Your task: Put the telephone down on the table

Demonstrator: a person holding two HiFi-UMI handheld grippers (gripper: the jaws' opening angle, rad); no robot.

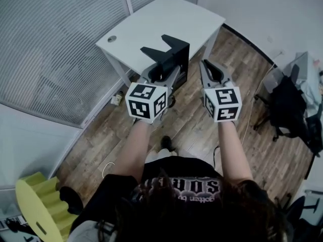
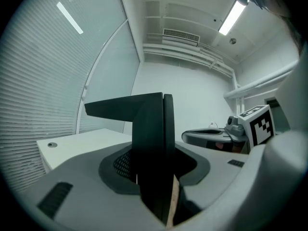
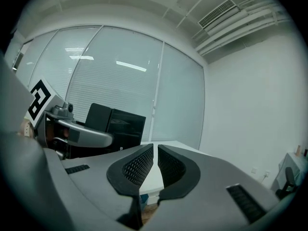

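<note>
The telephone (image 1: 170, 53) is a black, angular desk set held in the air at the near edge of the white table (image 1: 166, 19). My left gripper (image 1: 164, 68) is shut on its lower part. In the left gripper view the telephone (image 2: 151, 138) stands upright between the grey jaws, pressed by both pads, with the table (image 2: 82, 141) beyond it. My right gripper (image 1: 209, 65) hovers beside it to the right, shut and holding nothing. In the right gripper view its ribbed pads (image 3: 139, 165) almost meet, and the telephone (image 3: 115, 124) shows at the left.
A glass wall with blinds (image 1: 50, 44) runs along the left. The floor is wood (image 1: 202, 125). A dark office chair with clothing (image 1: 287, 110) stands at the right, and a yellow-green ribbed object (image 1: 40, 205) at the lower left. The table has a round cable hole (image 1: 111, 38).
</note>
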